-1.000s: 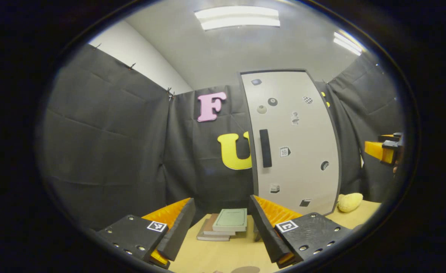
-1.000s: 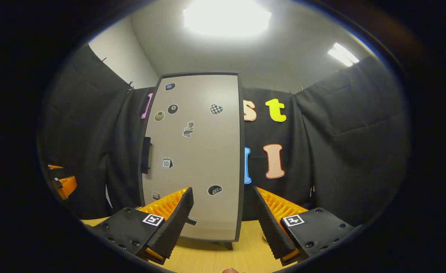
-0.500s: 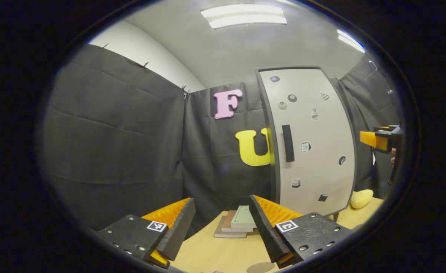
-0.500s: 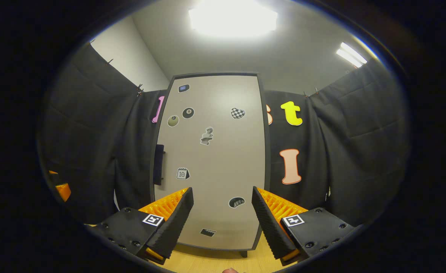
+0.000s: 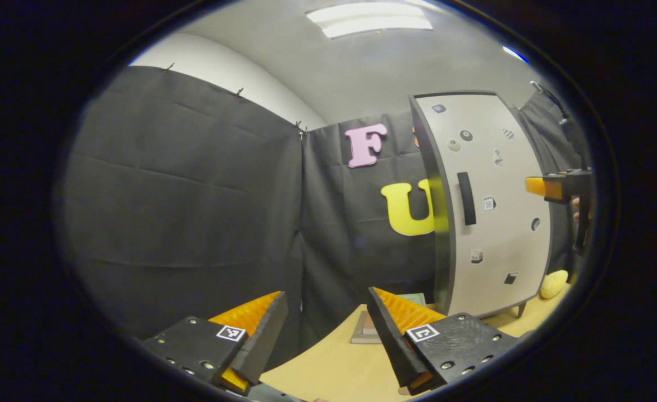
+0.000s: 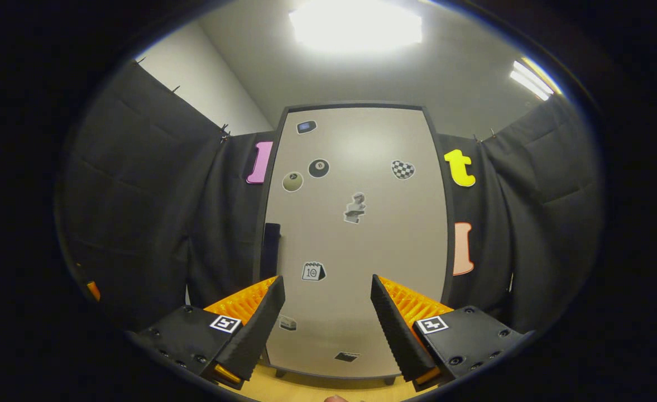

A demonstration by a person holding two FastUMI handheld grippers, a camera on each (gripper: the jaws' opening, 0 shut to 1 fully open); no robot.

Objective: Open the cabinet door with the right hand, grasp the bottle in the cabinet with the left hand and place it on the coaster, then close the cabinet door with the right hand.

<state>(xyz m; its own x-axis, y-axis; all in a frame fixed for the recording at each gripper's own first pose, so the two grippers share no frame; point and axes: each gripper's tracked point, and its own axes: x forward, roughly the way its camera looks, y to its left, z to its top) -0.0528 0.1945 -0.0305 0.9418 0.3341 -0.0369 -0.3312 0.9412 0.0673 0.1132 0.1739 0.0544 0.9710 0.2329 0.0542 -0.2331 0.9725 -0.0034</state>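
In the left gripper view, the left gripper (image 5: 324,329) sits low over the table (image 5: 334,368) with its jaws spread wide and nothing between them. Black cloth lies ahead of its left finger. Just past its right finger a stack of books (image 5: 368,330) lies on the table, partly hidden by that finger. Further right stands the cabinet (image 5: 487,206), upright on short legs, its door (image 5: 501,234) shut; the dark handle (image 5: 466,198) runs vertically near the door's left edge. The cabinet is well to the right of the left gripper's line and some way ahead of it. A yellow lump (image 5: 554,283) lies on the table at the cabinet's right foot. At the far right edge the right gripper (image 5: 557,187) is held up level with the handle, in front of the door's right side, apart from it.

In the right gripper view, the right gripper (image 6: 328,324) also has its jaws parted and empty. The door (image 6: 356,240) stands straight ahead, between the two fingers, closed. The handle (image 6: 272,250) is above the left finger (image 6: 255,329), left of the gap, not touched. The bottle, if inside, is hidden by the door.
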